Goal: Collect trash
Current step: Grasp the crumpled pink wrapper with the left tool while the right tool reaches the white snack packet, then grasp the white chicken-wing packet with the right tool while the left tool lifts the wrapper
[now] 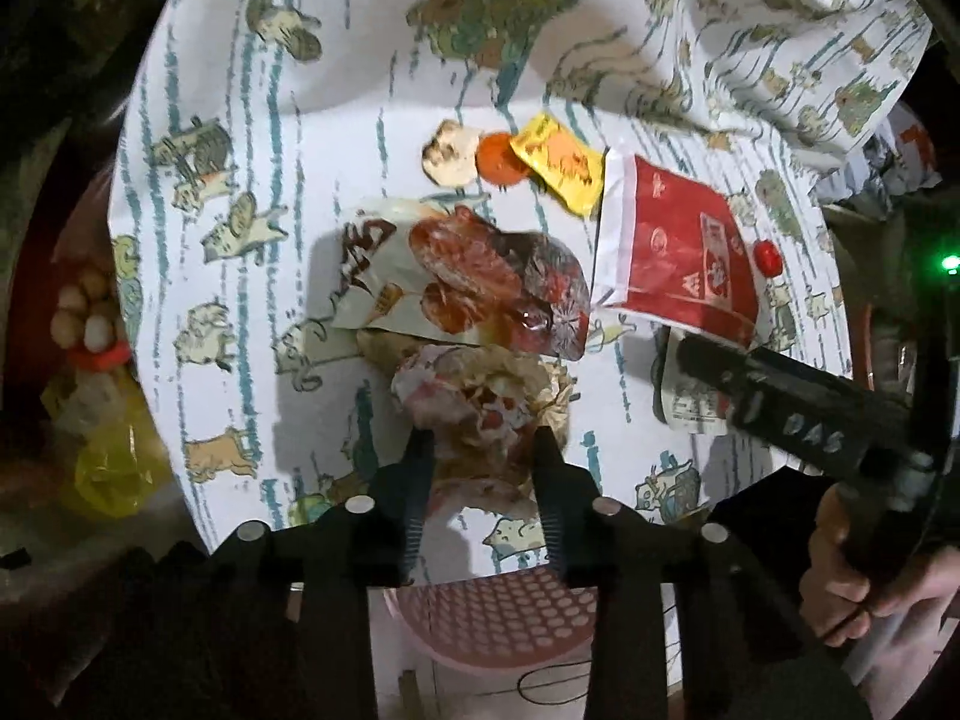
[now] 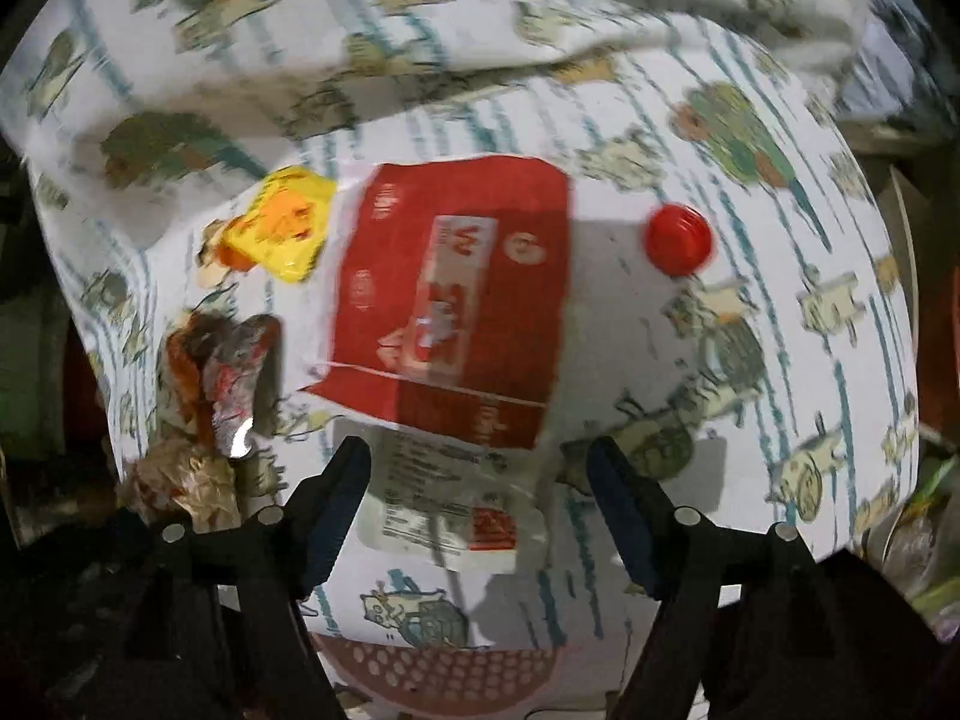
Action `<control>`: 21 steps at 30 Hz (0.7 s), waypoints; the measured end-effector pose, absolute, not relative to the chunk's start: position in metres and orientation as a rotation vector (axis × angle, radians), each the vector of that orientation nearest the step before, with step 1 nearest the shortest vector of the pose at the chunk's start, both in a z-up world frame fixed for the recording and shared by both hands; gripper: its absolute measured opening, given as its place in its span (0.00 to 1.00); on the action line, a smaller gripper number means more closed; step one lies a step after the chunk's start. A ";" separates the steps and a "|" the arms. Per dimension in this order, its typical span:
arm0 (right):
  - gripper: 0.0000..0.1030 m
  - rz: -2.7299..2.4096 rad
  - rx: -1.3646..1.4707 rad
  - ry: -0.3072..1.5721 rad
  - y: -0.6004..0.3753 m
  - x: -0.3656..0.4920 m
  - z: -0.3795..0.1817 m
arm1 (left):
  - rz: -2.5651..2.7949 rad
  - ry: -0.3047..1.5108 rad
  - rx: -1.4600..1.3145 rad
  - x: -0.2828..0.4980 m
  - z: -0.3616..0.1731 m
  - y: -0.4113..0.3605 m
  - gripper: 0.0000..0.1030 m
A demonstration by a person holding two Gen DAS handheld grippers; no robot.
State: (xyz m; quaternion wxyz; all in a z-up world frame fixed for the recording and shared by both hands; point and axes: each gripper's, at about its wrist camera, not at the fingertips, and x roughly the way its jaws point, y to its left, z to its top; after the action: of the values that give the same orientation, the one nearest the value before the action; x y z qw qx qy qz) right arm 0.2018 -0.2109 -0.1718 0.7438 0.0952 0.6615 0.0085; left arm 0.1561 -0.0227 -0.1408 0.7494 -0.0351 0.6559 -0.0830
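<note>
White cloth printed with cartoon animals and teal streaks is spread over the round table, with a pink perforated plastic stool seen below its edge. Nearest, the left gripper is closed on a crumpled brownish wrapper with red and white print — both fingers press its sides. The right gripper is held wide open and empty above a white labelled sachet, which lies flat between its fingers. Beyond are seen a glossy food-printed wrapper and a flat red paper bag; a small red bottle cap lies beside the bag. Farthest lies a yellow sachet — touching an orange disc.
</note>
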 end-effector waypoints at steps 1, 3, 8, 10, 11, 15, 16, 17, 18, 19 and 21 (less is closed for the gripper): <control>0.80 0.002 0.178 1.445 -0.207 0.202 -0.173 | -0.188 1.427 -0.080 0.156 -0.138 -0.021 0.25; 0.80 -0.038 0.131 1.450 -0.204 0.204 -0.179 | -0.203 1.414 -0.089 0.154 -0.132 -0.019 0.21; 0.70 -0.070 0.085 1.432 -0.203 0.209 -0.187 | -0.257 1.316 -0.060 0.141 -0.104 -0.019 0.10; 0.65 -0.065 0.097 1.421 -0.207 0.210 -0.181 | -0.267 1.265 -0.063 0.135 -0.090 -0.016 0.10; 0.64 -0.049 0.118 1.427 -0.209 0.211 -0.180 | -0.276 1.246 -0.075 0.133 -0.084 -0.013 0.09; 0.64 -0.022 0.205 1.410 -0.232 0.211 -0.163 | -0.305 1.169 -0.122 0.127 -0.062 -0.009 0.09; 0.64 -0.010 0.210 1.399 -0.235 0.210 -0.157 | -0.297 1.149 -0.117 0.125 -0.057 -0.009 0.09; 0.64 0.000 0.211 1.389 -0.237 0.209 -0.152 | -0.288 1.129 -0.112 0.123 -0.053 -0.009 0.09; 0.64 0.016 0.212 1.376 -0.240 0.207 -0.145 | -0.283 1.109 -0.114 0.120 -0.049 -0.008 0.09; 0.64 0.028 0.214 1.367 -0.242 0.204 -0.139 | -0.274 1.089 -0.122 0.117 -0.044 -0.007 0.09; 0.64 0.054 0.226 1.349 -0.250 0.190 -0.127 | -0.207 1.046 -0.118 0.108 -0.036 -0.007 0.09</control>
State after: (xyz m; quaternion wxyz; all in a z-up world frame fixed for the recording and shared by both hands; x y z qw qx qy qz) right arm 0.1901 -0.2496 -0.1269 0.7749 0.1045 0.6229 0.0248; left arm 0.1084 -0.0072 -0.0360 0.8597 -0.0562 0.4981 -0.0988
